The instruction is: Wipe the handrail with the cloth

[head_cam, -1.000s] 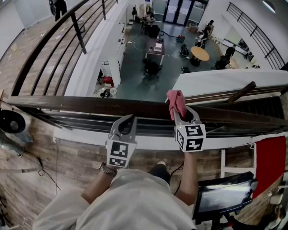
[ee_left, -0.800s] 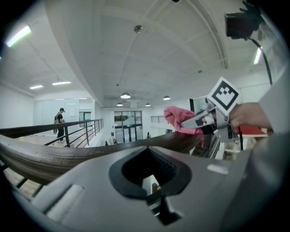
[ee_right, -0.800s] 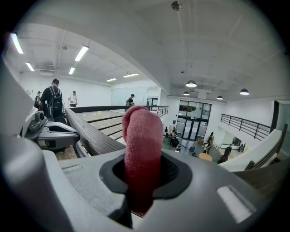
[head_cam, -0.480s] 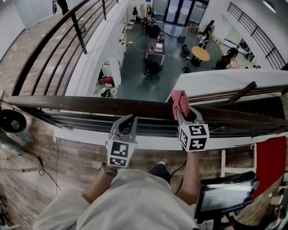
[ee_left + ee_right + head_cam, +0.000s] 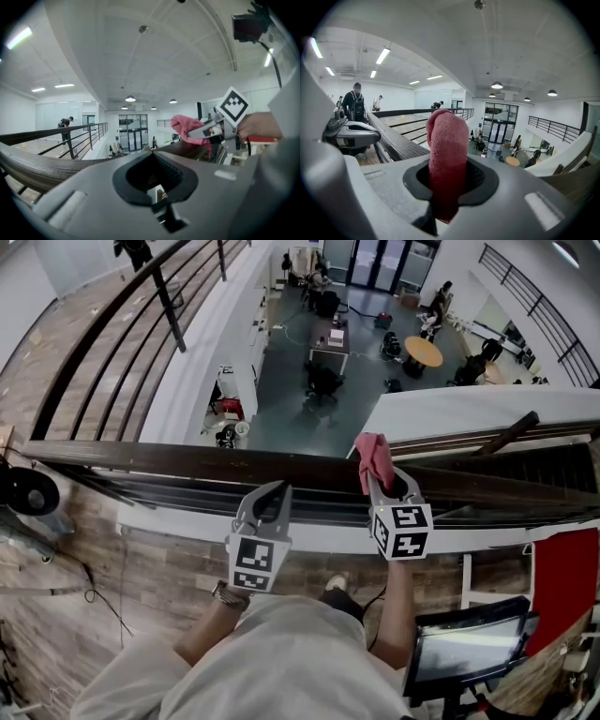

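Observation:
A dark wooden handrail [image 5: 169,460] crosses the head view from left to right, with metal bars under it. A pink cloth [image 5: 372,457] lies folded over its top at the right of centre, and my right gripper [image 5: 382,486] is shut on it. In the right gripper view the cloth [image 5: 447,150] sticks up between the jaws, with the handrail [image 5: 396,136] running off to the left. My left gripper [image 5: 272,491] hovers just before the rail, left of the cloth, shut and holding nothing. The left gripper view has the cloth [image 5: 185,126] to its right above the handrail [image 5: 42,164].
Beyond the rail is a drop to a lower floor with desks, chairs and a round table [image 5: 416,351]. A screen on a stand [image 5: 464,648] and a red panel [image 5: 562,577] stand at my lower right. A black round fitting [image 5: 19,493] is at left. People [image 5: 356,105] stand on the walkway.
My right gripper and the cloth have slid a little to the right along the handrail. The left gripper has barely shifted.

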Tool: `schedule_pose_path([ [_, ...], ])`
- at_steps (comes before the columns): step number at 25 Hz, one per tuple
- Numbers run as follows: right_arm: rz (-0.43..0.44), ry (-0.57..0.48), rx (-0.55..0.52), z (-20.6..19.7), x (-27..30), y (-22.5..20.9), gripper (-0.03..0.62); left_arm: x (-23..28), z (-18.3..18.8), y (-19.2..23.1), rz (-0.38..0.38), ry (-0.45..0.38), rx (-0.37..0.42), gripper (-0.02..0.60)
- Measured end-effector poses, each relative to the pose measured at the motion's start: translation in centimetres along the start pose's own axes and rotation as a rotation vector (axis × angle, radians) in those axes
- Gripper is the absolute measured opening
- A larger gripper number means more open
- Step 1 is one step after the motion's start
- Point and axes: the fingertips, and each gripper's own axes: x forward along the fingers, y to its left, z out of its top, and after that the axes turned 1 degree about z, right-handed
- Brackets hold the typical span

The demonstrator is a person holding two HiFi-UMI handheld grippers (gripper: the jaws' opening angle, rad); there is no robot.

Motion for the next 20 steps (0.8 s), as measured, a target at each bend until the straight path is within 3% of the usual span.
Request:
schedule_pose_path([
  [6, 0.027, 0.005, 0.020, -0.3, -0.2, -0.1, 0.072, 0.3, 0.8, -1.0, -0.011, -0.003, 0.005, 0.008],
  [20, -0.025, 0.000, 0.031, -1.0, -1.5, -3.2, 0.072, 2.1, 1.5, -2.5, -0.041, -0.013, 0.012, 0.008],
])
